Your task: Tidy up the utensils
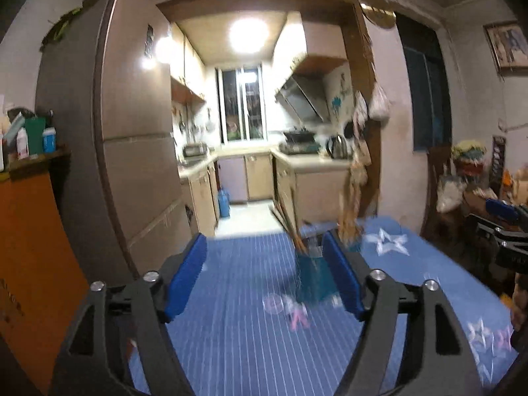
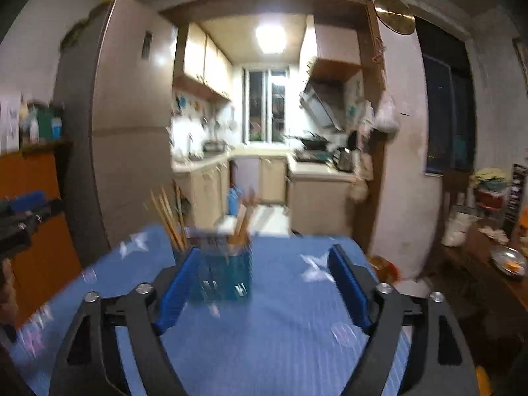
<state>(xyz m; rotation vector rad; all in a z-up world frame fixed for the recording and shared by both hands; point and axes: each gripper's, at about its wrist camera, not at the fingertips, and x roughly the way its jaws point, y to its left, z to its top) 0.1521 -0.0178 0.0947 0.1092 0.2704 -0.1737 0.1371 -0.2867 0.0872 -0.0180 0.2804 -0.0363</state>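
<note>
The teal utensil holder stands upright on the blue striped tablecloth; wooden chopsticks inside lean up-left, long axes near vertical. Left gripper and right gripper: jaws apart, empty.

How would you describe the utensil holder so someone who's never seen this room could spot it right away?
Start at the table with the blue striped cloth facing the kitchen doorway. Near the cloth's middle stands a teal utensil holder, squarish and upright, the only tall item on the cloth. Wooden chopsticks poking from its top set it apart from the flat white star prints around it.
</note>
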